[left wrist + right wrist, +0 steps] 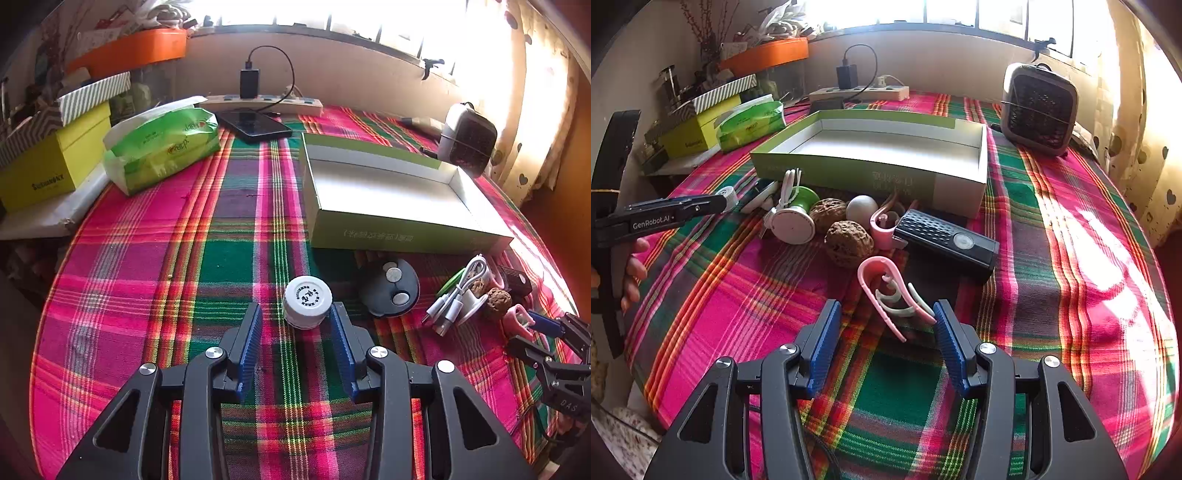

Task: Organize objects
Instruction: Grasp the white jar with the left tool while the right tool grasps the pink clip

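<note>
In the left wrist view a small white capped jar point(306, 302) stands on the plaid cloth between the tips of my left gripper point(295, 311). It sits close to the right pad, with a gap on the left, so the gripper is open. In the right wrist view a pink clip point(888, 295) lies between the fingers of my right gripper point(886, 308). Its end is near the right pad and the left pad stands clear. Beyond it lie two walnuts point(848, 247), a black device point(945, 240), a white ball point(861, 208) and a cable spool point(793, 221). A shallow green box point(849, 170) stands open behind them.
A black disc point(390, 288) with round metal pieces and a white cable point(458, 295) lie right of the jar. A tissue pack point(162, 147), a phone point(255, 125), a power strip point(266, 101), a yellow box point(55, 162) and a small heater point(1039, 107) line the back. A hand point(633, 269) shows at the left.
</note>
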A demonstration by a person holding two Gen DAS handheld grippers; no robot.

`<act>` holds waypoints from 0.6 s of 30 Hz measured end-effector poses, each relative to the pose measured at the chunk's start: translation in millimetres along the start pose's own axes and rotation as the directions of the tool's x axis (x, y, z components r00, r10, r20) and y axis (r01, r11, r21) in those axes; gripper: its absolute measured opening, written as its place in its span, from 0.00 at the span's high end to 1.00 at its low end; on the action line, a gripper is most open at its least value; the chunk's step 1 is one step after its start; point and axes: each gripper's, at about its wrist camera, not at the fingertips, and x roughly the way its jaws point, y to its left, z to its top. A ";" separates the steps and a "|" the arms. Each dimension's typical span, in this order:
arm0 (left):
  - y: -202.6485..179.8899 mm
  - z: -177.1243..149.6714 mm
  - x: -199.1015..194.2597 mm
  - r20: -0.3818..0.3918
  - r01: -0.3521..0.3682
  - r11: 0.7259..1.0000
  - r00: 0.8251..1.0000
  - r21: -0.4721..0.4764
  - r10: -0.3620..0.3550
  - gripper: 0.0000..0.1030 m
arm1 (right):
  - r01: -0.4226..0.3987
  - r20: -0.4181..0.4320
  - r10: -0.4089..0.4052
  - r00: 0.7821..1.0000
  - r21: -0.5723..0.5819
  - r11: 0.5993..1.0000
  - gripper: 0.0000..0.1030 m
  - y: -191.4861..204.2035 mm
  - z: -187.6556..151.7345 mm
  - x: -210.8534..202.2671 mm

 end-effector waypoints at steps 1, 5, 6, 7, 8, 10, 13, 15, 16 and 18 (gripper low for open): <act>-0.1 0.0 2.1 -0.007 -0.001 1.000 1.000 0.001 0.001 0.65 | 0.007 -0.001 -0.007 1.000 -0.001 1.000 0.49 -0.6 1.6 1.6; -0.5 2.9 5.4 -0.003 -0.011 1.000 1.000 0.016 0.011 0.65 | 0.009 0.002 -0.009 1.000 -0.015 1.000 0.49 -0.5 6.8 6.6; -0.4 3.9 6.5 -0.002 -0.017 1.000 1.000 0.018 0.017 0.65 | 0.009 0.002 -0.009 1.000 -0.017 1.000 0.49 -0.2 7.7 7.5; -0.3 5.1 7.6 -0.001 -0.023 1.000 1.000 0.021 0.023 0.65 | 0.008 0.003 -0.008 1.000 -0.019 1.000 0.49 -0.1 8.5 8.3; -0.6 6.1 8.9 -0.001 -0.030 0.999 1.000 0.024 0.030 0.65 | 0.009 0.006 -0.009 1.000 -0.019 1.000 0.49 0.0 8.9 8.9; -1.2 8.0 10.2 -0.001 -0.036 0.999 0.999 0.023 0.036 0.65 | 0.014 0.009 -0.014 1.000 -0.013 1.000 0.49 0.5 9.2 9.3; -2.9 9.7 11.5 -0.007 -0.049 0.998 0.999 0.031 0.049 0.65 | 0.020 0.015 -0.020 1.000 -0.006 1.000 0.49 0.7 8.7 9.3; -3.4 10.3 11.6 -0.011 -0.050 0.998 0.999 0.032 0.051 0.65 | 0.026 0.018 -0.026 1.000 -0.001 1.000 0.52 0.6 8.7 8.6; -3.8 10.3 11.6 -0.009 -0.050 0.998 0.999 0.034 0.051 0.66 | 0.028 0.020 -0.028 0.999 0.003 1.000 0.57 0.3 8.5 8.4; -3.9 10.6 11.4 -0.006 -0.055 0.998 0.998 0.032 0.055 0.67 | 0.027 0.025 -0.028 0.999 0.014 1.000 0.60 -0.6 7.9 7.7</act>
